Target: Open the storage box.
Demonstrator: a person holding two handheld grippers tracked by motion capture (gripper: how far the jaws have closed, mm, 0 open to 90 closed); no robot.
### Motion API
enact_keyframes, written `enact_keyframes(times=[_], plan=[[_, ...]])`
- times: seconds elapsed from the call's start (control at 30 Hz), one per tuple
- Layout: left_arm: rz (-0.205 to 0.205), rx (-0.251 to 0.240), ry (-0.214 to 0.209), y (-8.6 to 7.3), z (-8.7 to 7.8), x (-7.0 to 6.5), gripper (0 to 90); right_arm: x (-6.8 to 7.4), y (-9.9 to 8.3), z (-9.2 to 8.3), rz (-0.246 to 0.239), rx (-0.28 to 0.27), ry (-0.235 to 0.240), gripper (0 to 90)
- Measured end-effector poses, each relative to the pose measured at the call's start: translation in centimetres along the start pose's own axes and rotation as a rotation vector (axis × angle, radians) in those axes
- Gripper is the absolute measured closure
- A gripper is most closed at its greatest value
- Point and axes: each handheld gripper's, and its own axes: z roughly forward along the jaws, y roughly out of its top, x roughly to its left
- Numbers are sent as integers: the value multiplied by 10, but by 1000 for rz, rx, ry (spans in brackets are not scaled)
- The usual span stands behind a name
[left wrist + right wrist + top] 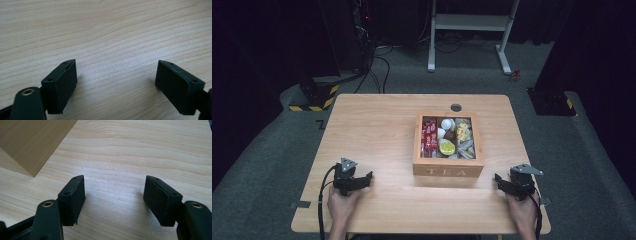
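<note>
A wooden box marked TEA (pixel 448 170) stands at the middle of the table, its top showing red packets (pixel 429 137), white pods and a yellow one. My left gripper (pixel 367 177) rests near the front left of the table, jaws apart, with bare wood between them (pixel 116 75). My right gripper (pixel 499 181) lies at the front right, just right of the box, open and empty (pixel 115 192). A corner of the box's side (pixel 32 142) shows at the upper left of the right gripper view.
The light wooden table (pixel 372 125) has a round cable hole (pixel 456 107) behind the box. Beyond it stand a white desk frame (pixel 472 30) and a black-and-yellow striped base (pixel 314 97) on grey carpet.
</note>
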Motion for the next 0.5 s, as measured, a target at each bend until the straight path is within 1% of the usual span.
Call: enact_keyframes(times=[0.33,0.5], plan=[[-2,-1,-1,0,0,0,177,0,0,0,0,0,0,339],[-3,-1,0,0,0,0,177,0,0,0,-7,-5,4,381]])
